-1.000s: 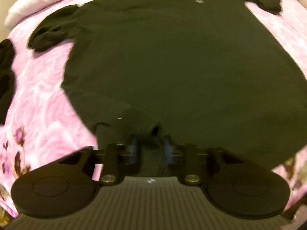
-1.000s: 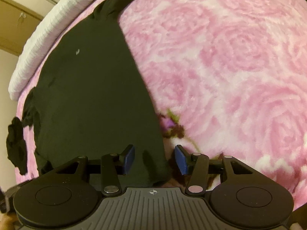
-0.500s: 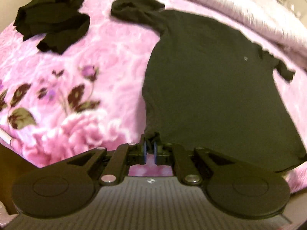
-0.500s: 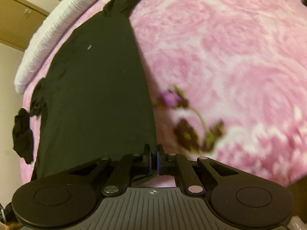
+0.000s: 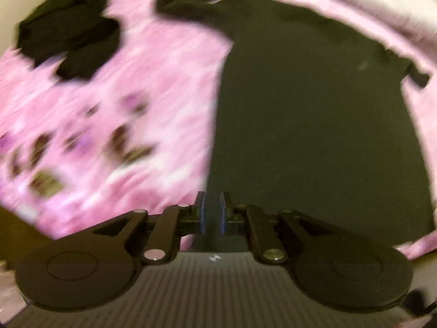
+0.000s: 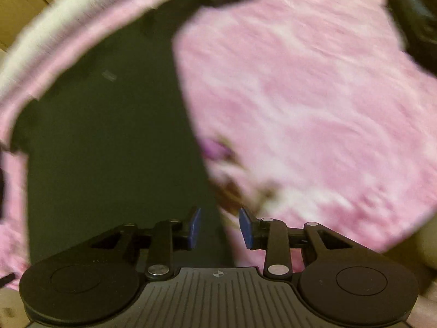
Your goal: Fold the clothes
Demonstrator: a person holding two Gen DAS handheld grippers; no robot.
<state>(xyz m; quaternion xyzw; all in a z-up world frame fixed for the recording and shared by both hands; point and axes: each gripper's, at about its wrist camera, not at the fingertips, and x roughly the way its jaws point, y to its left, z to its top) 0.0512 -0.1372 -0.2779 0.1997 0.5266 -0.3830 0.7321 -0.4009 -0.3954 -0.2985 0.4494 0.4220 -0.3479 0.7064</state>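
Shirt (image 5: 314, 125): black, lay flat on pink blanket (image 5: 153, 87), hem nearest both grippers, likely spread for folding.
Left gripper (image 5: 212, 213): narrow gap, hem corner between pads; grip uncertain.
Right gripper (image 6: 220, 228): parted, straddling opposite corner, holding nothing.
Dark pile (image 5: 68, 27): far left.

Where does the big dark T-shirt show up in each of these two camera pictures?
Left wrist view: the T-shirt fills the centre and right, spread on the pink blanket.
Right wrist view: the T-shirt fills the left and centre, pink blanket to its right.
Shared landmark: the small pale tag near the collar.
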